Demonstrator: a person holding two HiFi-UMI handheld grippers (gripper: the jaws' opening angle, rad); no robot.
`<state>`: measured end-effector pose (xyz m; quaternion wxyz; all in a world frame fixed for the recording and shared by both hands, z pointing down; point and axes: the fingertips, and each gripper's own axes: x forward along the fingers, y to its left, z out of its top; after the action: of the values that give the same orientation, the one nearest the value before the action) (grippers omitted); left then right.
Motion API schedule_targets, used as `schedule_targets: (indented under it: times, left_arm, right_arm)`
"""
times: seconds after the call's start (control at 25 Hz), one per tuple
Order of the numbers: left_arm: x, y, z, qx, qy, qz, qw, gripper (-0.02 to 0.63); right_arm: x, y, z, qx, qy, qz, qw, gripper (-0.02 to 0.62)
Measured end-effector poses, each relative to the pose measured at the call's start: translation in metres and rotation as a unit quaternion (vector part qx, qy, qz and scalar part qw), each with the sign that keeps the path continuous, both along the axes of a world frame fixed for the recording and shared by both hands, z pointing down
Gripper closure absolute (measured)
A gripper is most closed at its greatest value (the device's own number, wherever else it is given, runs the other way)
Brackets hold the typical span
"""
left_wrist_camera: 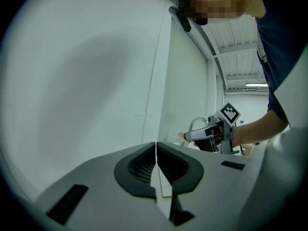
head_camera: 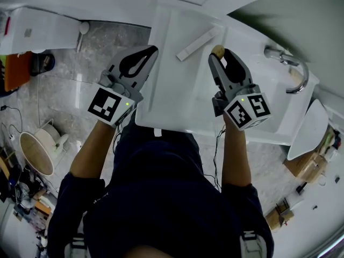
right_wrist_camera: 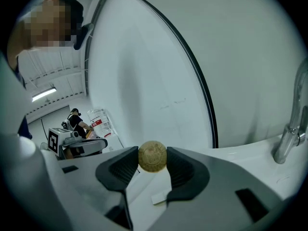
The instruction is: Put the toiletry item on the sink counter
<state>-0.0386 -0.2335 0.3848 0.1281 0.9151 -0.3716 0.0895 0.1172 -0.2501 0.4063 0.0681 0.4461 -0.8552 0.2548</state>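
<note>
Currently, my right tongs are clenched on the small round tan toiletry item with an embossed face. Both pads press its sides at the very tips. My left tongs are clenched too, with nothing between them, and hang over the left edge of the white sink tabletop.

Governing relation: the item lies straight ahead of my right hand, at the tip end of the tongs. The flat part of the tabletop lies beneath it and just to its left. The recessed basin with the chrome faucet lies to the right. In the head view the item sits close to the border between the flat part and the basin. I cannot tell whether it hangs above the surface or touches it.

Obstacle: a long flat white bar lies on the tabletop just beside the item, on its left. Its long axis runs diagonally, near end to the left, far end to the right, toward the tips.

Judgement: the item is round, so it has no long axis to align, but it may roll once released. The set-down spot should be on the flat part, left of the basin and clear of the bar. The right hand is the nearer one and carries the item; the left has no part in this step.
</note>
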Motion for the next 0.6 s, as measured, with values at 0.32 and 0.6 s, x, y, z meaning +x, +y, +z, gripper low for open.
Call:
schedule_targets:
  times: [0.32,0.6]
  left_arm:
    - [-0.025,-0.019,0.032,-0.022,0.003,0.002,0.9998,0.571]
    - [-0.042,-0.025,0.052,-0.038,0.010,-0.006,0.9992,0.571]
  right_arm:
    - [-0.035,-0.024,0.036,-0.027,0.027,-0.013,0.999,0.405]
    - [-0.053,-0.044,0.071,-0.049,0.059,-0.027,0.997,0.405]
